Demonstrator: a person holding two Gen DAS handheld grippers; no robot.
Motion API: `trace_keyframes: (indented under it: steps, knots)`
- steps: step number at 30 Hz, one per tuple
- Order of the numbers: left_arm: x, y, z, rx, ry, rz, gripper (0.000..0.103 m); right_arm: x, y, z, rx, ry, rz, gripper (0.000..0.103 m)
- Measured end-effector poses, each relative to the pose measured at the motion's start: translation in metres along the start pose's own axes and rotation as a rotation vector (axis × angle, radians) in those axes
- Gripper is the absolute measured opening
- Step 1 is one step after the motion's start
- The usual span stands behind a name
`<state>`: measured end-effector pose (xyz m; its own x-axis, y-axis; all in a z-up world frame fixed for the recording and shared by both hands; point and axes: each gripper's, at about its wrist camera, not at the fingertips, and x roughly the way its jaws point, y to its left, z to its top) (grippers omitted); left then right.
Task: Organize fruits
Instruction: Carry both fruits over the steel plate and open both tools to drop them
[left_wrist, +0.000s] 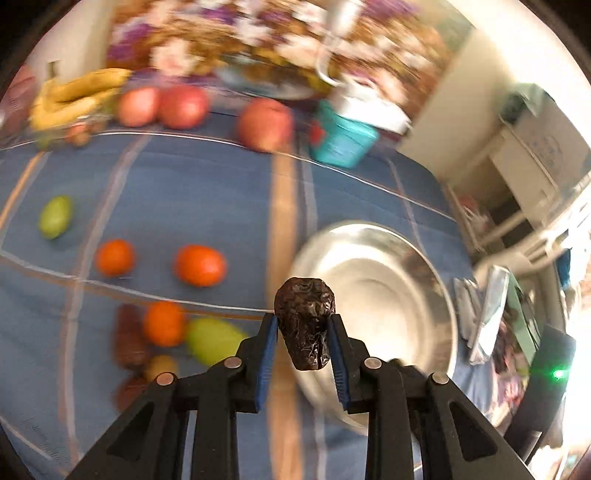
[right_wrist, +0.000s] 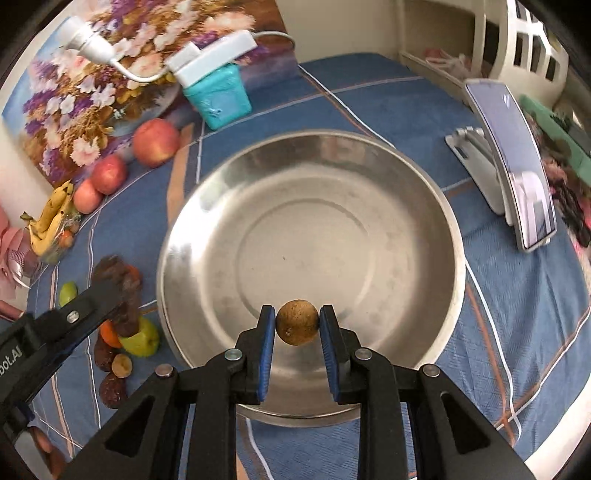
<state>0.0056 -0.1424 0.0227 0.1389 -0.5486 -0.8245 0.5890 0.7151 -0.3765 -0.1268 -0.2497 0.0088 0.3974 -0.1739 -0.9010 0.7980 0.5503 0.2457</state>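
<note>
A: The left tongs (left_wrist: 303, 328) pinch a dark wrinkly date (left_wrist: 304, 323), low in the middle of the left view. What do the right tongs (right_wrist: 297, 325) have?

B: They squeeze a small brown round fruit (right_wrist: 297, 322) over the shiny metal bowl (right_wrist: 424, 206), which sits on the blue surface (right_wrist: 388, 107).

A: More fruit?

B: Oranges (left_wrist: 199, 265) at the left, apples (right_wrist: 156, 142) upper left.
</note>
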Motion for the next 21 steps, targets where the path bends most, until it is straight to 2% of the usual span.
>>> trace_keyframes:
  steps: [4, 13, 14, 15, 17, 19, 21]
  knots:
    - [0.010, -0.012, -0.004, 0.040, 0.032, 0.012, 0.031, 0.003, -0.007, 0.003, 0.007, 0.006, -0.009, 0.026]
    - [0.007, 0.005, -0.003, 0.001, 0.033, 0.025, 0.031, 0.000, -0.004, 0.000, -0.010, -0.005, -0.014, 0.027]
    - [0.005, 0.011, -0.004, -0.008, 0.032, 0.039, 0.031, 0.001, -0.003, 0.000, -0.015, -0.004, -0.014, 0.032]
    - [0.003, 0.017, -0.004, -0.015, 0.030, 0.056, 0.031, 0.002, -0.002, 0.000, -0.019, -0.002, -0.016, 0.044]
    - [0.001, 0.033, -0.003, -0.030, 0.025, 0.120, 0.037, 0.002, 0.000, -0.001, -0.024, 0.000, -0.012, 0.058]
    - [-0.003, 0.051, -0.004, -0.058, 0.022, 0.197, 0.065, 0.003, 0.004, -0.002, -0.040, 0.001, -0.006, 0.060]
    - [-0.007, 0.071, -0.004, -0.097, 0.016, 0.258, 0.067, 0.003, 0.009, -0.003, -0.059, 0.002, -0.014, 0.068]
